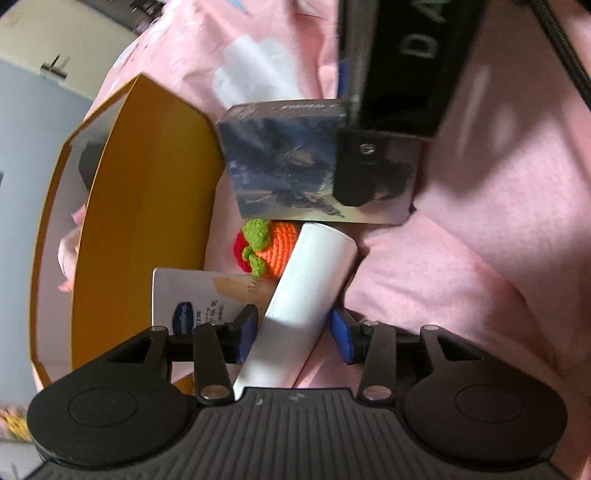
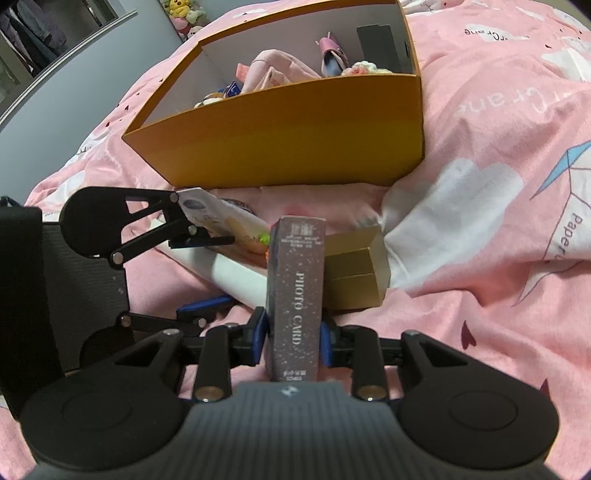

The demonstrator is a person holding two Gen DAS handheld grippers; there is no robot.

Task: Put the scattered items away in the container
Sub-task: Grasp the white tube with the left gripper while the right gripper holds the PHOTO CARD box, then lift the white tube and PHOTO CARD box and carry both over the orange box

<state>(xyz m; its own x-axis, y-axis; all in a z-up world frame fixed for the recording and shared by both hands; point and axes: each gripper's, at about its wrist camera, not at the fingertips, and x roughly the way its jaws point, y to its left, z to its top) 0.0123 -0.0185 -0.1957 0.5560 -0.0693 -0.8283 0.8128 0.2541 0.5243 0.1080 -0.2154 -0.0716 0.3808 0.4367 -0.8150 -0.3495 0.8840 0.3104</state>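
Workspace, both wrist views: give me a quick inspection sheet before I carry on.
Surface: pink printed bedspread, rumpled.
Job's things: orange box, open, already holding several items; photo card box upright; white tube; crochet fruit; white carton; gold box.
Clutter: nothing seen beyond these.
Grippers: left gripper straddles the white tube, a gap showing at each pad; right gripper is shut on the photo card box.
Cables: black cable at top right, left wrist view.
Surroundings: plush toys behind the bed.
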